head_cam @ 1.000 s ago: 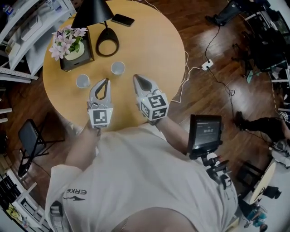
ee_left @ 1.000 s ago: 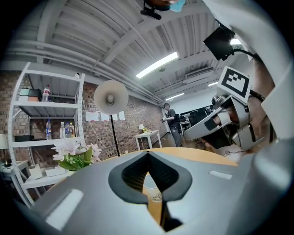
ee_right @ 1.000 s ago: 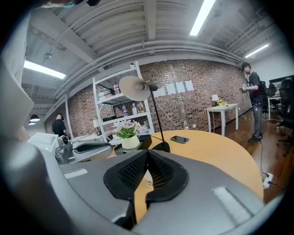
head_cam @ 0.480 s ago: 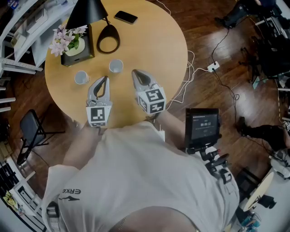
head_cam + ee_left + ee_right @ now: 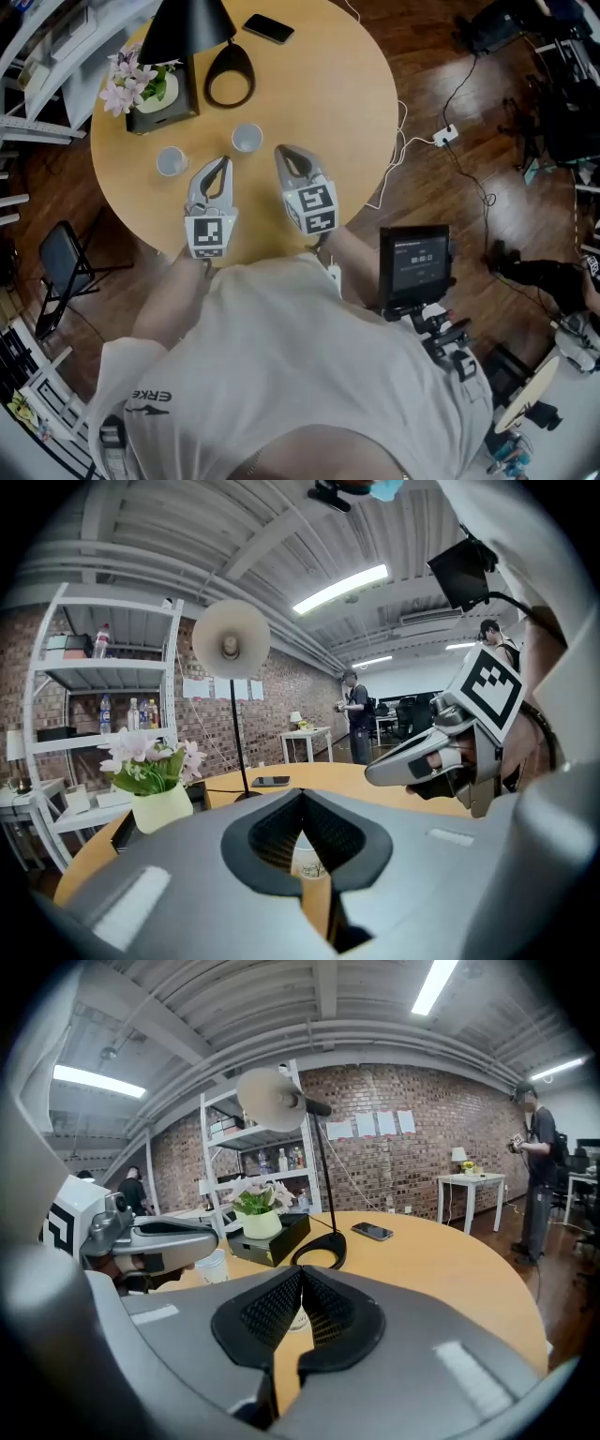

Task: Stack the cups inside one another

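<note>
Two small white cups stand apart on the round wooden table (image 5: 328, 103): one cup (image 5: 171, 161) at the left, the other cup (image 5: 247, 139) nearer the middle. My left gripper (image 5: 223, 161) hovers shut and empty between them, just short of both. My right gripper (image 5: 279, 150) is also shut and empty, a little right of the middle cup. In the left gripper view the middle cup (image 5: 307, 860) shows behind the closed jaws of the left gripper (image 5: 302, 794). In the right gripper view the right gripper (image 5: 302, 1269) hides most of that cup (image 5: 298, 1314), and the left cup (image 5: 214, 1265) stands beside the left gripper (image 5: 141, 1237).
A black desk lamp (image 5: 192, 33) with a ring base (image 5: 230, 86), a black box of pink flowers (image 5: 145, 94) and a phone (image 5: 268, 28) sit at the table's far side. Cables (image 5: 403, 141) trail off the right edge. A monitor on a stand (image 5: 414, 264) is at my right.
Both grippers have sunk a little towards the table and stay shut. The two cups have not moved.
</note>
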`<control>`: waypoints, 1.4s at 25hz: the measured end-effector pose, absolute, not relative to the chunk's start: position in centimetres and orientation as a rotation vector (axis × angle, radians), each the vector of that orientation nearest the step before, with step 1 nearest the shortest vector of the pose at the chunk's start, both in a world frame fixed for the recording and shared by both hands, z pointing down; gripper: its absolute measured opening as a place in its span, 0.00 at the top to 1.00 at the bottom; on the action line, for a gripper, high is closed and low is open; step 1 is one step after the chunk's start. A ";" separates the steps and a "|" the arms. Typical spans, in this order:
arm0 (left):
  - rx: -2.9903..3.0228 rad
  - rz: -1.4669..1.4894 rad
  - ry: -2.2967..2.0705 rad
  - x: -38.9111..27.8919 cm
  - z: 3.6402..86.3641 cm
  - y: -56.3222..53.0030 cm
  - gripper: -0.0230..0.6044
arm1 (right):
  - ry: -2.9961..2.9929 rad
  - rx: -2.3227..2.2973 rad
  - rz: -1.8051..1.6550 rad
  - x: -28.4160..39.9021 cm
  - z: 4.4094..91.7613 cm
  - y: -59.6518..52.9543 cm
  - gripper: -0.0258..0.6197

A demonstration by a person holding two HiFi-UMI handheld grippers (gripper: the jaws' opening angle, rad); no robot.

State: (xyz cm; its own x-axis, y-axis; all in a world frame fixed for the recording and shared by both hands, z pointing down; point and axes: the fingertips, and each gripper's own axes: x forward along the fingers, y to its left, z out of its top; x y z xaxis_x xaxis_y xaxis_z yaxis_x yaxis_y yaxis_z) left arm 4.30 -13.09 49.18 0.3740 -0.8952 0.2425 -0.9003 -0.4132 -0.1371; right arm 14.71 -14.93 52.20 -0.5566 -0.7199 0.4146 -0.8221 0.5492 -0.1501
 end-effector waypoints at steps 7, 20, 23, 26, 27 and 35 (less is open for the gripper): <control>2.496 0.520 -1.654 2.1 53.8 -14.9 0.96 | -2.448 1.083 0.493 10.4 57.6 -16.2 0.63; 2.446 0.601 -1.579 0.8 57.1 -13.9 0.96 | -2.364 0.944 0.366 6.0 62.4 -17.4 0.29; 2.447 0.608 -1.581 0.9 56.9 -14.0 0.96 | -2.369 0.967 0.350 5.9 62.1 -18.0 0.34; 2.449 0.615 -1.586 1.0 56.9 -13.8 0.96 | -2.381 0.996 0.345 6.1 62.0 -18.3 0.44; 2.451 0.616 -1.587 1.1 56.8 -13.7 0.96 | -2.386 1.002 0.344 6.2 61.8 -18.3 0.44; 2.505 0.575 -1.600 0.5 55.6 -14.7 0.96 | -2.425 1.076 0.294 6.3 59.5 -19.1 0.44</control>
State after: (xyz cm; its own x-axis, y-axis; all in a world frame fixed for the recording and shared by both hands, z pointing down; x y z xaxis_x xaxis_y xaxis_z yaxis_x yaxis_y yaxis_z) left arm 0.45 -14.67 55.59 0.3713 -0.8502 0.3733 -0.8932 -0.4368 -0.1065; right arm 6.27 -19.14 59.54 -0.5830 -0.6424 0.4975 -0.7428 0.6695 -0.0059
